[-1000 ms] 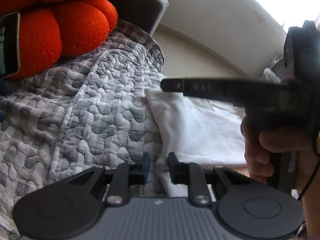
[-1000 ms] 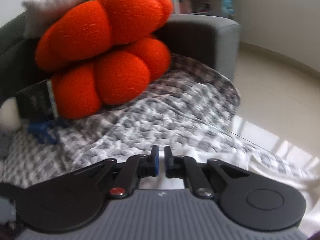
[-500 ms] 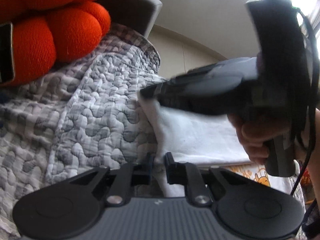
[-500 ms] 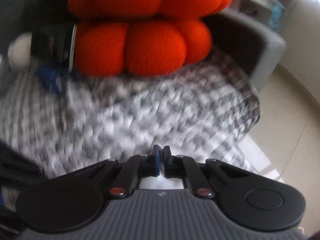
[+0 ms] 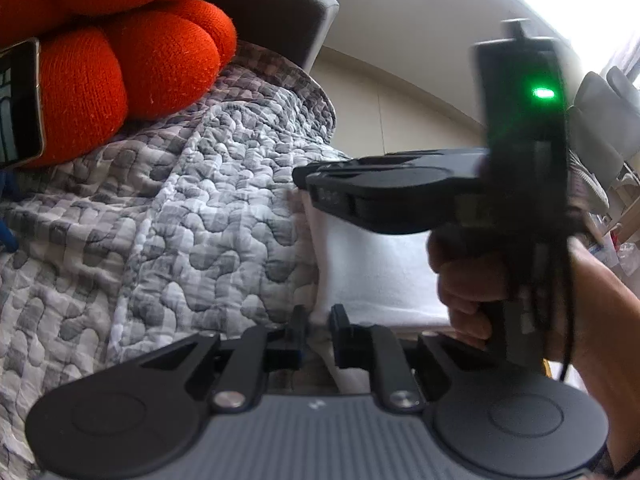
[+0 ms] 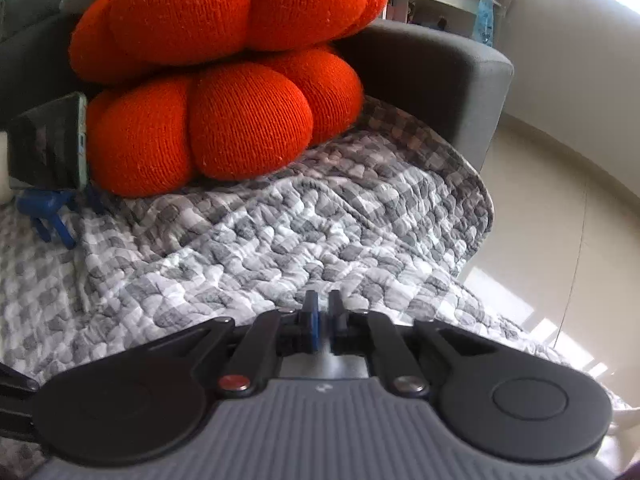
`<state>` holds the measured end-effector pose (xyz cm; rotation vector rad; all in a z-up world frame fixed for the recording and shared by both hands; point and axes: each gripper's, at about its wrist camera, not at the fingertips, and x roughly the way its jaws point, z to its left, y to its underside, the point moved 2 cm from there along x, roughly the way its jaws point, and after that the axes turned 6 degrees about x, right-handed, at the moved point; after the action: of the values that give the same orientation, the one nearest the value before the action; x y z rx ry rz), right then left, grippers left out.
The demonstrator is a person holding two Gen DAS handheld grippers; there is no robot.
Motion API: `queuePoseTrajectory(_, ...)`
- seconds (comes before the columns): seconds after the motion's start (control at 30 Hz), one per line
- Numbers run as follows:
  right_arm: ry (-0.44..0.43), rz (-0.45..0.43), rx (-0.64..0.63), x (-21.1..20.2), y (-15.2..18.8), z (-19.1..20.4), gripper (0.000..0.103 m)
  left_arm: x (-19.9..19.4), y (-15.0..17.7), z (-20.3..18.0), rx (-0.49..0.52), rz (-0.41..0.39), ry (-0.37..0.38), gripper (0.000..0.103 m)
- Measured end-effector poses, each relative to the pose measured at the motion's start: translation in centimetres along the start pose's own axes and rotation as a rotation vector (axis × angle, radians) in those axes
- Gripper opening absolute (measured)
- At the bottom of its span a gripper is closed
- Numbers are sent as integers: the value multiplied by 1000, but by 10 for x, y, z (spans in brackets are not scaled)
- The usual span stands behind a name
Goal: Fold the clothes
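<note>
A soft white cloth (image 5: 372,264) is seen lying on the grey quilt (image 5: 192,216), at its edge, just ahead of the left gripper (image 5: 318,316).

The cloth looks thin, light and floppy, so it is judged to bend and sag when lifted; it is best held at a corner or along an edge, where it already looks doubled over. The left gripper's jaws are a little apart, with the cloth's near edge between or just past them; a grip cannot be told. The right gripper (image 6: 323,304) hangs above the quilt, its jaws nearly together on nothing. An orange cushion (image 6: 224,80) is seen behind.
</note>
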<state>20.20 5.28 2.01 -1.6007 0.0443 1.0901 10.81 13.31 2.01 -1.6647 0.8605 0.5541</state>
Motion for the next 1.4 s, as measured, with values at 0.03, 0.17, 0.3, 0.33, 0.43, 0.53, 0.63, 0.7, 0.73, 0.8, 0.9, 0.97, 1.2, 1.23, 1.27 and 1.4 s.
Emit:
queuePoseTrajectory(0.03,0,-24,23,-9,-3,-3,32,-1,0,0,-3,-1,2,14)
queuePoseTrajectory(0.17,30,-137,155,-65,-7,-27,43,-4,-1,0,8,-6,-3,19)
queuePoseTrajectory(0.3,101,-151,268,-115,9,-57,43,-12,-5,1,21,-32,-49,19)
queuePoseTrajectory(0.33,117,-149,300,-121,16,-64,43,-14,-6,2,18,-40,-59,19)
queuePoseTrajectory(0.43,163,-142,395,-139,36,-84,42,-21,-9,8,-14,-72,-85,19)
queuePoseTrajectory(0.53,209,-134,490,-157,57,-104,42,-27,-14,1,-10,-138,-93,18)
queuePoseTrajectory(0.63,255,-127,585,-175,77,-125,42,-32,-14,-21,49,-204,-46,18)
queuePoseTrajectory(0.7,286,-121,648,-187,91,-138,42,-29,-11,-37,104,-210,-30,18)
queuePoseTrajectory(0.73,301,-118,680,-193,98,-145,41,-24,-9,-43,135,-198,-36,18)
queuePoseTrajectory(0.8,320,-98,722,-196,111,-155,40,-11,-4,-49,176,-156,-58,18)
queuePoseTrajectory(0.9,349,1,717,-175,127,-159,33,7,0,-44,175,-80,-95,17)
queuePoseTrajectory(0.97,361,-1,692,-176,127,-157,29,9,0,-42,179,-71,-103,16)
queuePoseTrajectory(1.2,375,-10,695,-176,128,-160,25,8,-1,-42,172,-79,-103,17)
queuePoseTrajectory(1.23,376,-10,696,-176,131,-162,23,9,0,-42,170,-76,-104,17)
queuePoseTrajectory(1.27,378,-10,697,-177,134,-164,23,9,-1,-42,166,-76,-104,16)
queuePoseTrajectory(1.4,422,-74,751,-196,131,-175,28,7,-1,-42,157,-74,-103,17)
